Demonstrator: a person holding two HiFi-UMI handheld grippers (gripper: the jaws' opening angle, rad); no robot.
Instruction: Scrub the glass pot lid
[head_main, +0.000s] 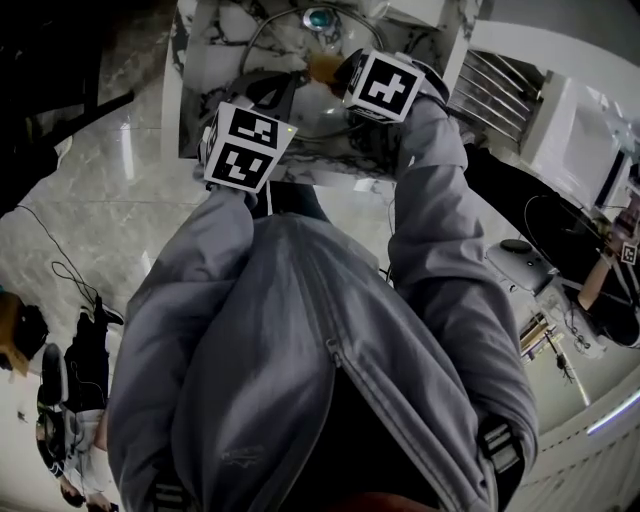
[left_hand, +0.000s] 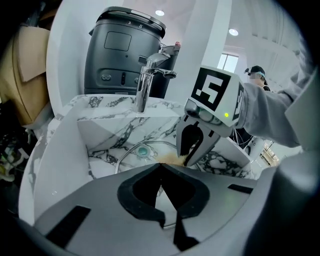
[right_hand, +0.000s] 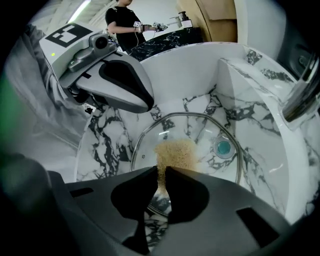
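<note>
Right gripper (right_hand: 161, 170), lower centre of its own view: jaws closed on a tan scrub pad (right_hand: 175, 154), which juts out over the glass pot lid (right_hand: 200, 130). The lid lies in the marble sink (right_hand: 260, 100) at mid-frame, its teal knob (right_hand: 222, 147) to the right. Left gripper (left_hand: 160, 164): jaws closed tip to tip, nothing visibly gripped, near the lid's upper-left rim.

The glass pot lid (right_hand: 210, 170) lies in the sink (right_hand: 110, 150), the faucet (left_hand: 145, 85) stands behind it, and the sponge (right_hand: 175, 152) in the right gripper (right_hand: 161, 172) is over the lid.
</note>
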